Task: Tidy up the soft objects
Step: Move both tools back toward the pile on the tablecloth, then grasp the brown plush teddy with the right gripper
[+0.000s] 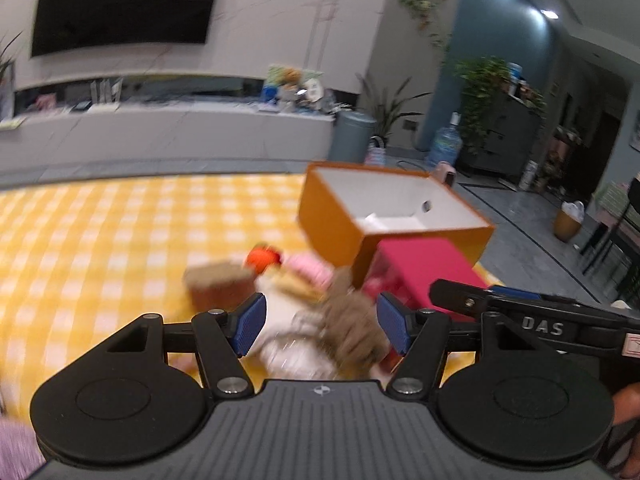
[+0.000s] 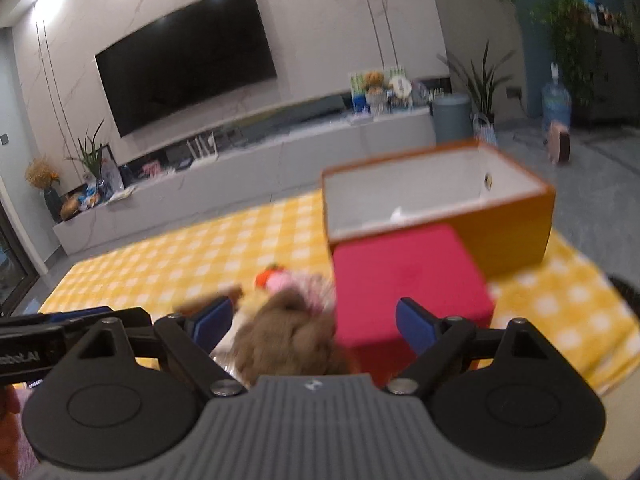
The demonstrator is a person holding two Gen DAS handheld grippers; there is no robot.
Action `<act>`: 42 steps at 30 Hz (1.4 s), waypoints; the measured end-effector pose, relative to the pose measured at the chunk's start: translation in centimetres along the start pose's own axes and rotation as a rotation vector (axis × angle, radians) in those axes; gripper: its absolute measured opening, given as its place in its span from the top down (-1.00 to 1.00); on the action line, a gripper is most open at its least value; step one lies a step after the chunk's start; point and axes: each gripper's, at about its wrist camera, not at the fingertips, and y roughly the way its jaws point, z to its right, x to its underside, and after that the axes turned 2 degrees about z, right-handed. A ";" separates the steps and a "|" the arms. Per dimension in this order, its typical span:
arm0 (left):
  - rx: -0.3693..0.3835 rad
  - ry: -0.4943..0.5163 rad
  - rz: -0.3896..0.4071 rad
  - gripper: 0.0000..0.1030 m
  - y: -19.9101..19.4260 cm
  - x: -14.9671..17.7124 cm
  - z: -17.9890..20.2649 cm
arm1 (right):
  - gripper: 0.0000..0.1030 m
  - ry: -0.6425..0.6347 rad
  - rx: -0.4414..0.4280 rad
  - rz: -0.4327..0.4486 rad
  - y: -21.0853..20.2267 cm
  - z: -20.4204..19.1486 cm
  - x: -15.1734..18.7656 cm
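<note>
2 tongs gape above blurred plush toys [image 1: 320, 312].

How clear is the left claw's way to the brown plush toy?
Probably clear. The left claw is open, with the brown plush toy lying loose just ahead between its pads; nothing covers it. The red box sits close beside it.

Open checked cloth [image 1: 100, 240] left of toy pile [image 1: 304, 300], orange box [image 1: 384, 216] and red block [image 2: 408, 284] blocking right
</note>
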 end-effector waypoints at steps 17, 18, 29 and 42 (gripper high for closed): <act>-0.046 -0.088 -0.036 -0.45 0.6 4.4 -4.2 | -0.69 0.057 0.016 -0.097 4.0 -2.7 2.9; -0.043 -0.090 -0.041 -0.45 0.6 4.7 -4.2 | -0.67 0.056 0.021 -0.102 4.4 -2.9 2.9; -0.024 -0.090 -0.094 -0.45 1.9 5.5 -4.4 | -0.08 0.126 -0.005 -0.172 7.6 -1.9 3.5; 0.020 -0.081 -0.166 -0.41 1.1 6.5 -3.3 | 0.35 -0.037 -0.082 -0.261 2.8 -0.9 4.5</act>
